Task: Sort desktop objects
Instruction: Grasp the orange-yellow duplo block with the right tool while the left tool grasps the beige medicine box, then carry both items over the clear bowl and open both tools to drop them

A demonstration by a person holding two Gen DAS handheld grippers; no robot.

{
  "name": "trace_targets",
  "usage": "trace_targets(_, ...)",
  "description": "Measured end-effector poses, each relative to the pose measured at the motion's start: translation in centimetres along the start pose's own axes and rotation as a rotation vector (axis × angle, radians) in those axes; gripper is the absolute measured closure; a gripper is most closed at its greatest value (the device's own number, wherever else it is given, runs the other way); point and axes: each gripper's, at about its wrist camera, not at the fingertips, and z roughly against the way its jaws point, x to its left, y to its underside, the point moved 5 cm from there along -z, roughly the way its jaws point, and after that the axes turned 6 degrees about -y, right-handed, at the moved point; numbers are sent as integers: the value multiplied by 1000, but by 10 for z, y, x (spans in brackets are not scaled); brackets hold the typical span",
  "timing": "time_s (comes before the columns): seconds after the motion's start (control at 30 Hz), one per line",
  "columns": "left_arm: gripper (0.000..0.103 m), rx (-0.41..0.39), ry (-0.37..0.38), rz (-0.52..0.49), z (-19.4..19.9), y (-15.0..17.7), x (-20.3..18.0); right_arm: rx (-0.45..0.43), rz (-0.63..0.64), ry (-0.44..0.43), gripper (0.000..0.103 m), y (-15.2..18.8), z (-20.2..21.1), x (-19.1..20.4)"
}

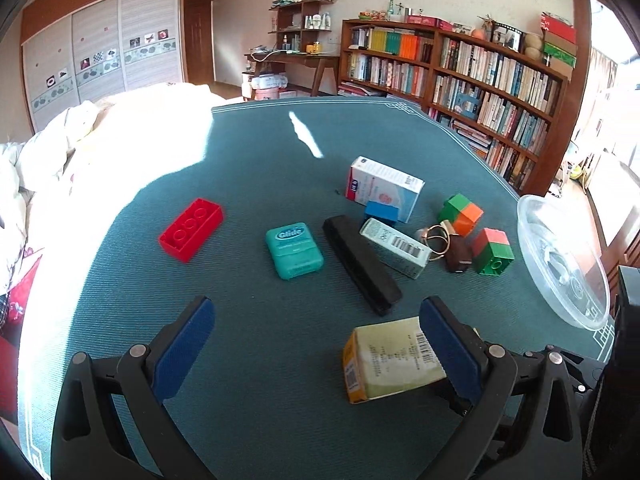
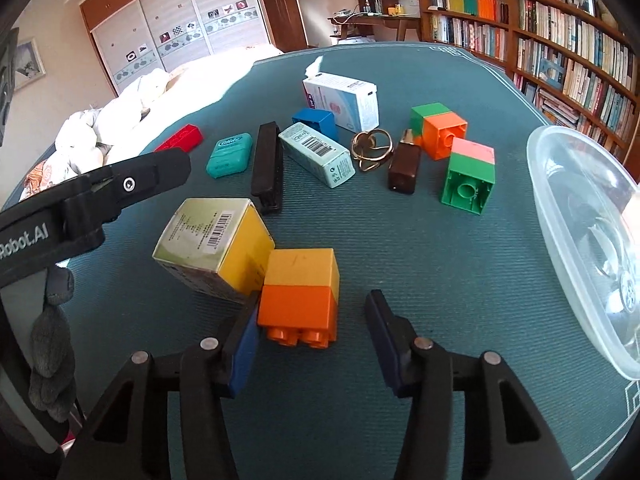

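While we are bringing our right gripper (image 2: 314,322) over the yellow-and-orange block (image 2: 302,290), the block is lying directly between its two fingers, close to the left one and apart from the right one. Its jaws are partly open and, as far as we can see, are not pressing the block yet. The block's long axis is running away from us, with the orange studs pointing toward the gripper, so the fingers are standing at its two long sides. The yellow carton (image 2: 212,242) is touching the block on the left and may be disturbed.

Our left gripper (image 1: 316,344) is standing wide open and is holding nothing; the same carton is lying just beside its right finger.

Everything is resting on a green ribbed tablecloth (image 2: 420,264). The clear plastic container (image 2: 580,216) is waiting at the right, nearer to our right hand. A bookshelf (image 1: 480,68) and a wardrobe (image 1: 100,48) are standing behind.
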Motion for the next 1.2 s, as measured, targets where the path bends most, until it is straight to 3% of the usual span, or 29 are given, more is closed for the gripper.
trace_targets(0.13, 0, 12, 20, -29, 3, 6, -19, -5, -22, 27, 62, 1, 4, -7)
trace_targets(0.4, 2, 54, -45, -77, -23, 29, -33, -14, -8, 61, 63, -1, 2, -11)
trace_targets(0.5, 25, 91, -56, -75, -35, 36, -29, -8, -1, 57, 63, -1, 1, -10)
trace_targets(0.57, 50, 120, -14, -57, -40, 39, -27, -5, 6, 57, 63, -9, -4, -13)
trace_targets(0.87, 50, 67, 0, -73, -24, 35, -30, -23, 4, -11, 64, -16, -3, -11)
trace_targets(1.2, 50, 25, 28, -113, -7, 19, -53, -173, -62, 12, 64, -39, 45, -37)
